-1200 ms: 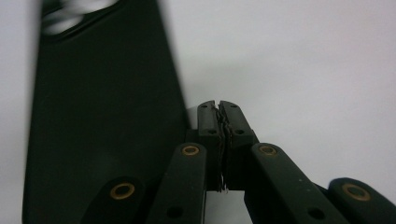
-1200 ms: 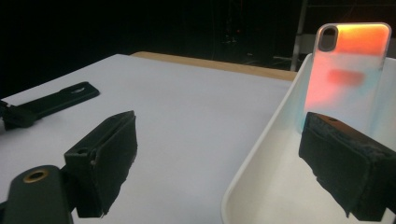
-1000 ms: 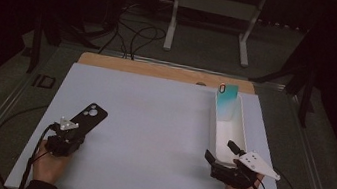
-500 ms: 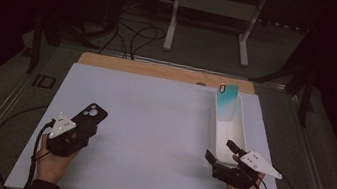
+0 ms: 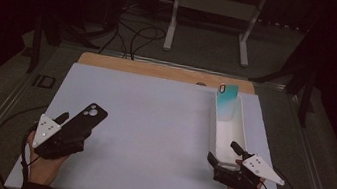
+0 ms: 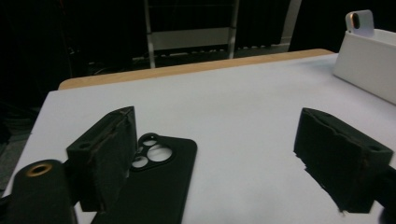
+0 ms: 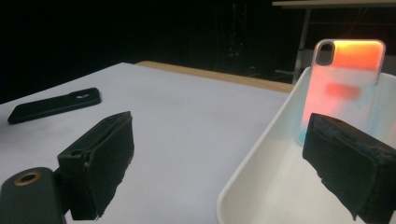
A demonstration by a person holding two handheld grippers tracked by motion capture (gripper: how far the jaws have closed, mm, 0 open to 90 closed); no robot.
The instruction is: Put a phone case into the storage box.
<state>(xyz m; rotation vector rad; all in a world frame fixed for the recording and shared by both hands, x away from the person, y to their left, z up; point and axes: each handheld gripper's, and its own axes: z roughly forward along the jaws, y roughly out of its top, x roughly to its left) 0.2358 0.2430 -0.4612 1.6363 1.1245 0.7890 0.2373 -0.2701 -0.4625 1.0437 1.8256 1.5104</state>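
A black phone case (image 5: 88,114) lies flat on the white mat, camera holes away from me. My left gripper (image 5: 72,125) hovers just over its near end; its jaws have just been opening and now stand wide, pressing on nothing. From the left gripper view, the black case (image 6: 159,186) lies beneath the left jaw of the left gripper (image 6: 224,154). My right gripper (image 5: 223,153) is open astride the near wall of a white tray (image 5: 212,124). A teal-and-orange phone case (image 5: 226,100) leans upright at the tray's far end, also seen as the coloured case (image 7: 345,88) beyond the right gripper (image 7: 219,163).
The white mat (image 5: 150,137) covers the table, with a wooden strip (image 5: 160,70) along its far edge. A white metal stand (image 5: 209,9) and floor cables (image 5: 130,33) lie beyond. A small black item (image 5: 44,81) sits off the mat's left side.
My left gripper's jaws have opened and the gripper has lifted and drawn back slightly, leaving the black case on the mat. The right gripper has not moved.
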